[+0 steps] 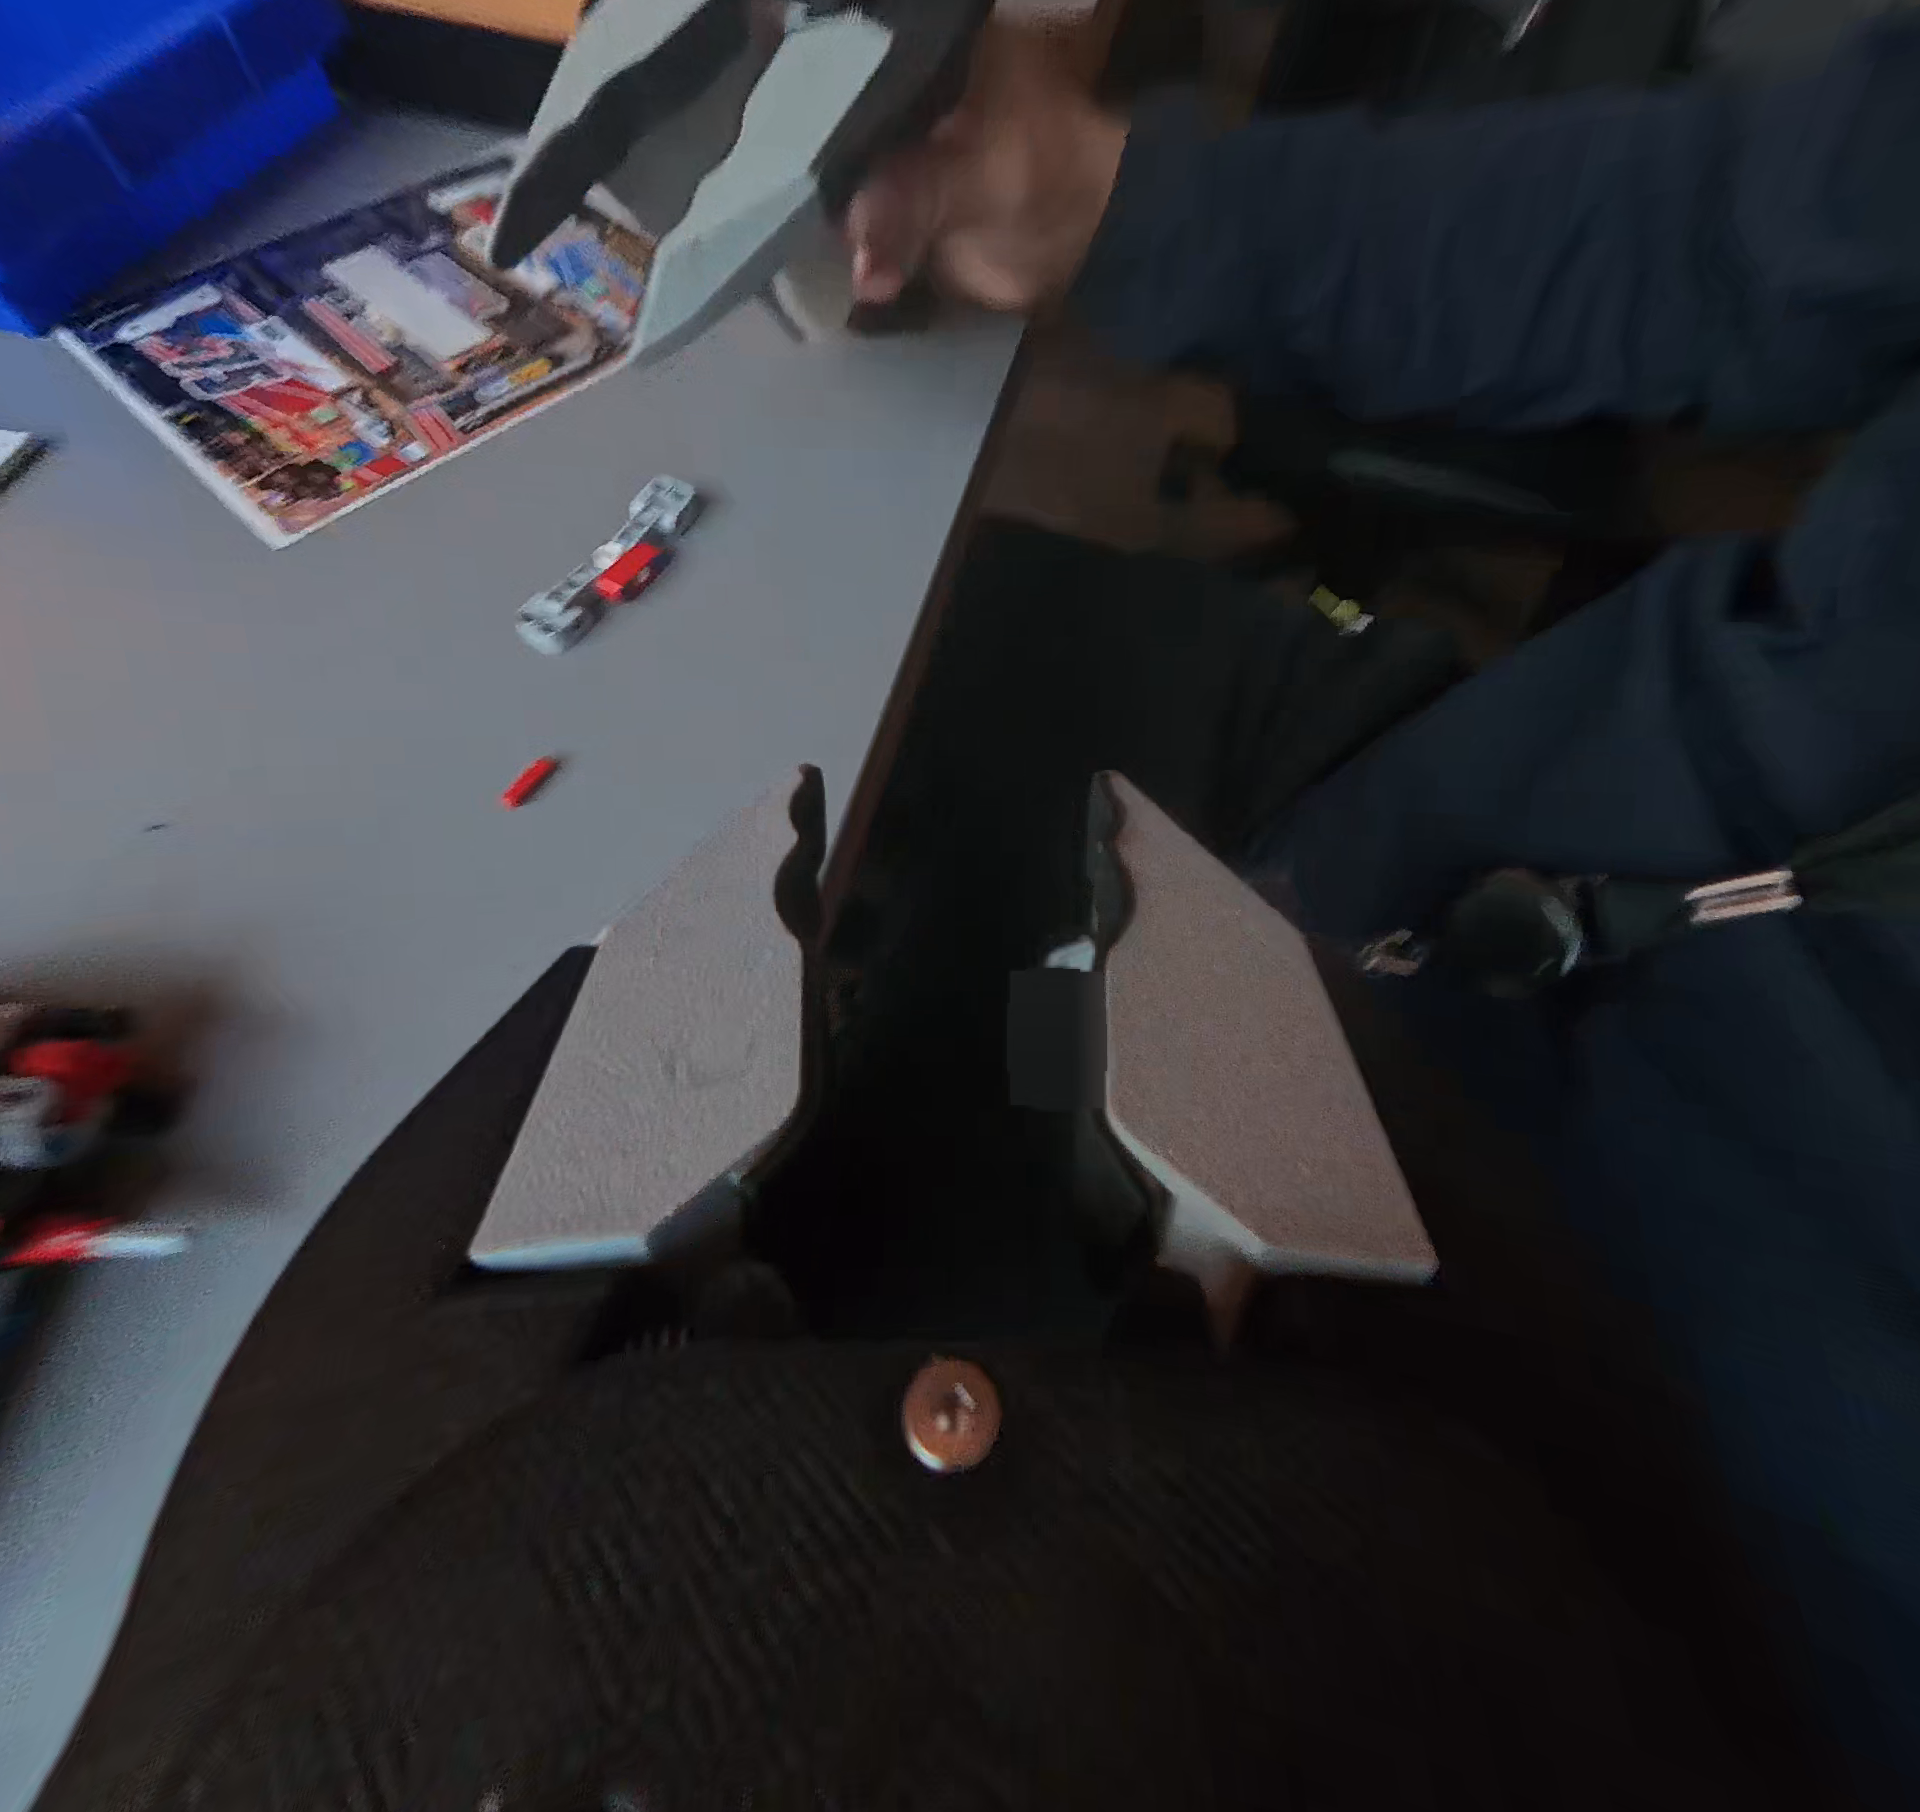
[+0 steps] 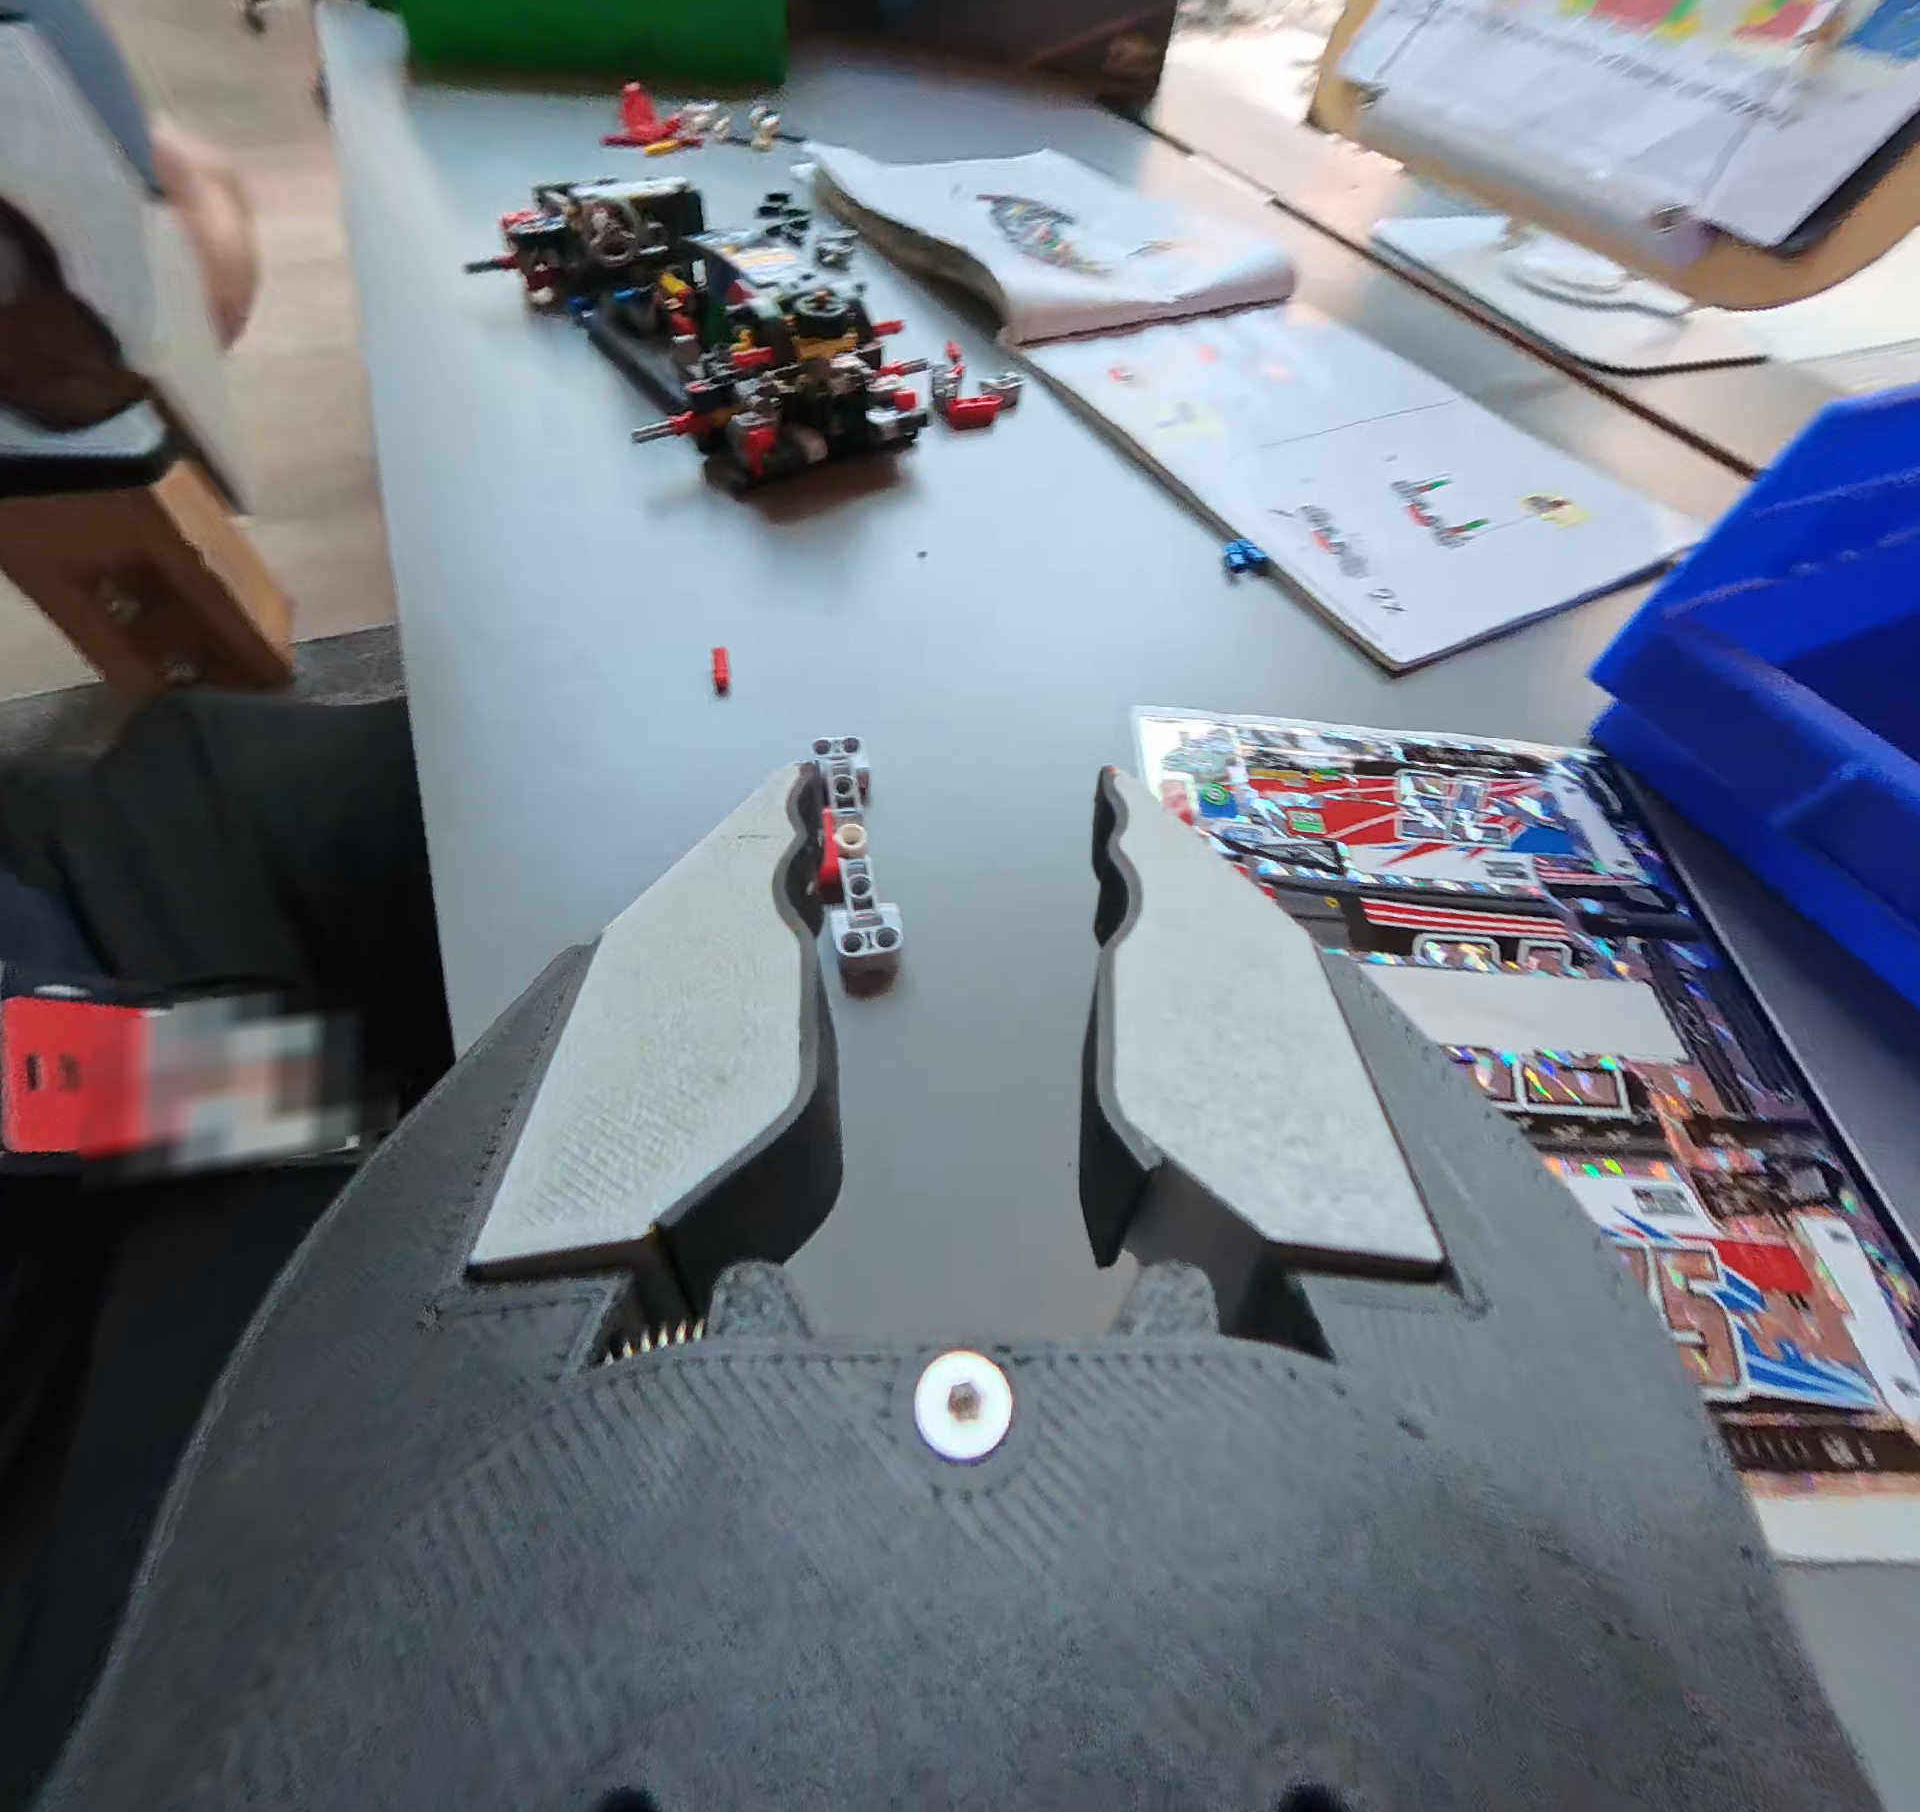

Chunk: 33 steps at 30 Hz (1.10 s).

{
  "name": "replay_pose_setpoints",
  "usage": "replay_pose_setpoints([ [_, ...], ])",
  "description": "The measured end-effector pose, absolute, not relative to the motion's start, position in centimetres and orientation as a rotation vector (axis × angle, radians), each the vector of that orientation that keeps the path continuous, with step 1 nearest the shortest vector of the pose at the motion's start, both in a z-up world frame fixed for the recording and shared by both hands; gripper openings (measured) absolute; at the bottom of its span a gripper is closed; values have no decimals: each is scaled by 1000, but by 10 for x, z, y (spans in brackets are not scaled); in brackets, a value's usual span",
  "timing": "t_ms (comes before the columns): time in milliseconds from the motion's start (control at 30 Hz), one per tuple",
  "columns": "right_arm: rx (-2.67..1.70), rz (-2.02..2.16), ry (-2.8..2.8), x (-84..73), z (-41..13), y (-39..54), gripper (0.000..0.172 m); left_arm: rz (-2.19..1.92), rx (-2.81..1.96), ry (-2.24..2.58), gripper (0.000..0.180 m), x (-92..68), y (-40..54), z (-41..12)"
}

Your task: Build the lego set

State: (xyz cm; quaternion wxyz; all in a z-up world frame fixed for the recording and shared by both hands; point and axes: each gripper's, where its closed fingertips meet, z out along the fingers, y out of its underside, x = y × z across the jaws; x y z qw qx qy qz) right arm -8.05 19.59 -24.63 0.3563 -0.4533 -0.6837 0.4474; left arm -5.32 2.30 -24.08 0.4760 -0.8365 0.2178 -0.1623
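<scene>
Left wrist view: left gripper [image 1: 956, 796] open, nothing between its fingers, hanging over the table edge [image 1: 935, 536] with dark floor below. Up and to its left on the grey top lie a small red pin [image 1: 530, 782] and, farther on, a grey and red brick piece [image 1: 613, 567]; a sticker sheet [image 1: 353, 380] and blue bin [image 1: 156, 100] sit beyond.

Right wrist view: right gripper [image 2: 961, 796] also open, holding nothing. The brick piece [image 2: 857, 858] lies on the table just inside its left finger [image 2: 727, 889], close to or touching the pad, well clear of the right finger. The sticker sheet [image 2: 1455, 931] lies to the right. A half-built model [image 2: 717, 328] stands far ahead.

Judgement: the piece is off-centre in the jaws; any grip would do better centred, both pads square on its long sides.
</scene>
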Motion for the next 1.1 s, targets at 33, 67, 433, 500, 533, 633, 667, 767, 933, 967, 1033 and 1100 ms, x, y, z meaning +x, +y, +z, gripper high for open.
replay_pose_setpoints([
  [33,-1173,1136,-1736,-79,-245,200,49,-451,-1989,499,50,-44,21,-240],
  [67,-1157,1113,-1699,-77,-242,203,47,-471,-1952,477,51,-39,19,-243],
  [433,-1171,1073,-1587,-75,-234,215,51,-374,-1904,502,34,-31,29,-276],
  [500,-1170,1096,-1585,-75,-233,213,50,-374,-1903,488,33,-33,32,-276],
  [533,-1178,1099,-1580,-75,-233,214,50,-368,-1888,482,33,-34,34,-274],
  [633,-1205,1104,-1569,-76,-233,218,51,-362,-1816,419,33,-42,42,-254],
  [667,-1213,1109,-1567,-76,-233,218,52,-356,-1778,378,31,-47,46,-245],
  [767,-1217,1126,-1545,-75,-231,220,55,-306,-1688,330,26,-63,56,-227],
  [933,-1254,1185,-1544,-83,-231,224,55,-168,-1576,324,23,-79,70,-202],
  [967,-1262,1216,-1539,-86,-230,225,55,-169,-1560,329,24,-79,72,-197],
  [1033,-1265,1286,-1523,-92,-226,225,55,-186,-1535,340,22,-82,73,-194],
  [1100,-1262,1346,-1495,-95,-222,226,54,-267,-1519,320,24,-82,66,-194],
])
